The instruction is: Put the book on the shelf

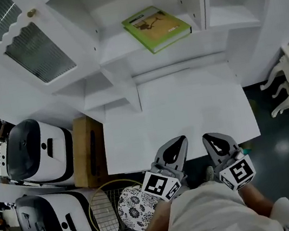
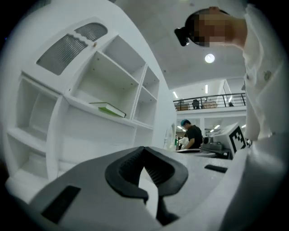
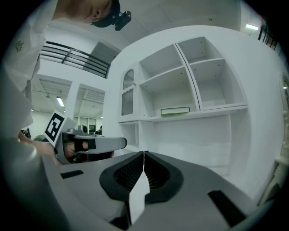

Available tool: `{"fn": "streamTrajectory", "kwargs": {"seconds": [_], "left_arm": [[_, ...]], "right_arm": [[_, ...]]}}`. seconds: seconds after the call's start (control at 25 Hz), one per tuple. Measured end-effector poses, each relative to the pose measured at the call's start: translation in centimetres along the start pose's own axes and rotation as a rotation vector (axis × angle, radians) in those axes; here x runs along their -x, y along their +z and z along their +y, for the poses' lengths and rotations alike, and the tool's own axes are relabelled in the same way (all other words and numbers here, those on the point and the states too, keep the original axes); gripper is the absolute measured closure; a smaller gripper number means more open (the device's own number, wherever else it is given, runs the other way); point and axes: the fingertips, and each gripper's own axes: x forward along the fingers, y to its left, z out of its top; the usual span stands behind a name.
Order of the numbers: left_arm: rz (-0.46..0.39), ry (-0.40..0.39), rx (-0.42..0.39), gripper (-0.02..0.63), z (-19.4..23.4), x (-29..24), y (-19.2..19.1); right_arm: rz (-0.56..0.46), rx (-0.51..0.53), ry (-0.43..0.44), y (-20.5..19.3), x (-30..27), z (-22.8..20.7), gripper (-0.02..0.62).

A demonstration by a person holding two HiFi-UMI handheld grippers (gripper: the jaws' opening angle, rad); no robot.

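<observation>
Left gripper [image 1: 180, 141], jaws together, at desk [image 1: 186, 105] edge; white appliances [image 1: 35, 152] beside.

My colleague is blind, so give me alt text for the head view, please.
A green book lies flat on a white shelf above a white desk. Over the desk's near edge the left gripper and right gripper are held side by side, both shut and empty.

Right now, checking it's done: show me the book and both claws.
book [image 1: 156, 28], head view, middle of its green cover
left claw [image 1: 181, 140], head view, closed tips
right claw [image 1: 208, 138], head view, closed tips
</observation>
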Motion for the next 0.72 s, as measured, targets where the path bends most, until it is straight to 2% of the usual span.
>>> {"fn": "streamTrajectory", "kwargs": {"seconds": [0.08, 0.2, 0.36, 0.72], "left_arm": [[0.012, -0.005, -0.045, 0.603, -0.5, 0.1, -0.2], [0.031, -0.022, -0.041, 0.603, -0.7, 0.0, -0.9], [0.047, -0.014, -0.075, 0.603, -0.5, -0.1, -1.2], [0.059, -0.032, -0.103, 0.603, -0.8, -1.0, -1.1]], "right_arm": [[0.007, 0.000, 0.010, -0.3, -0.1, 0.1, 0.577], [0.015, 0.015, 0.018, -0.5, -0.2, 0.2, 0.577], [0.023, 0.071, 0.027, -0.5, -0.4, 0.4, 0.578], [0.020, 0.063, 0.010, -0.1, -0.4, -0.4, 0.578]]}}
